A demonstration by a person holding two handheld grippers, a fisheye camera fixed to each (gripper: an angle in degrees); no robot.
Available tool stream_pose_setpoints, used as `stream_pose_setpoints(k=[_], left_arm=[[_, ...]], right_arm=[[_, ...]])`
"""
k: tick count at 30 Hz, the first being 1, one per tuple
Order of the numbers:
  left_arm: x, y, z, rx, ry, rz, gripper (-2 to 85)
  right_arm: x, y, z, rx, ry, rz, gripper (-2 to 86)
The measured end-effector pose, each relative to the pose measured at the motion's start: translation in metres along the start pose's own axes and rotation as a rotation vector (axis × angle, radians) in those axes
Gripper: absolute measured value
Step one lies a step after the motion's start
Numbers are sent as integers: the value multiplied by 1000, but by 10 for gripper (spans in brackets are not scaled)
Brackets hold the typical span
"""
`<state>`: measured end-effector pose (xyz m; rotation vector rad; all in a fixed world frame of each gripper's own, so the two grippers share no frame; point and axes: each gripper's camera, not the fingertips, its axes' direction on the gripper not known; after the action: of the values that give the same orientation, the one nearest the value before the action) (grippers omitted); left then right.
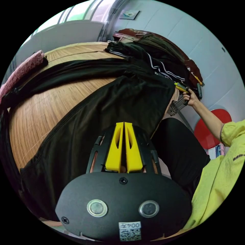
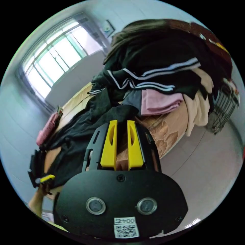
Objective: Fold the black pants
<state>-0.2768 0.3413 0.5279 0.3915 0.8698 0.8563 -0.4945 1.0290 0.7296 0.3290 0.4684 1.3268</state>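
The left hand-held gripper [image 1: 124, 125] hangs over the black pants [image 1: 102, 122], its yellow jaws pressed together with nothing visibly caught between them. The right hand-held gripper [image 2: 120, 123] sits at the near corner of the surface [image 2: 168, 132], jaws slightly apart and gripping nothing. The pants lie spread across the woven surface [image 1: 35, 114], waist end toward the person, legs running off toward the far side. In the left gripper view, the person's hand [image 1: 191, 98] holds the right hand-held gripper [image 1: 181, 87] at the edge of the waist. Farther on, a pile of clothes [image 2: 163, 69] crowds the far end, with a wire basket [image 2: 224, 107] beside it. A pink roll [image 1: 23, 71] lies at the far edge.
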Motion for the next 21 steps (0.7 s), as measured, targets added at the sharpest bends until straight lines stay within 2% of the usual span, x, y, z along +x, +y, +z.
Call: stream_pose_setpoints(k=[2, 4, 8, 13, 15, 17, 21], left_arm=[[-1, -2, -1, 18, 17, -27, 4], [0, -9, -5, 8, 30, -53, 3], [27, -15, -39, 96, -53, -27, 2], [47, -12, -43, 48, -249, -43, 2], [59, -19, -22, -63, -317, -8, 1], [73, -23, -17, -29, -383, 30, 2], [83, -45, -11, -61, -382, -43, 1]], right_arm=[[-28, 9, 13, -51, 102, -149, 68], [-37, 14, 42, -271, 313, -173, 60], [-28, 24, -13, -37, 404, -55, 61], [-26, 80, -74, 39, 228, -68, 32], [-40, 111, -92, 39, 178, -131, 20], [-53, 144, -109, 41, 145, -179, 18], [-60, 204, -137, -66, -86, -262, 94]])
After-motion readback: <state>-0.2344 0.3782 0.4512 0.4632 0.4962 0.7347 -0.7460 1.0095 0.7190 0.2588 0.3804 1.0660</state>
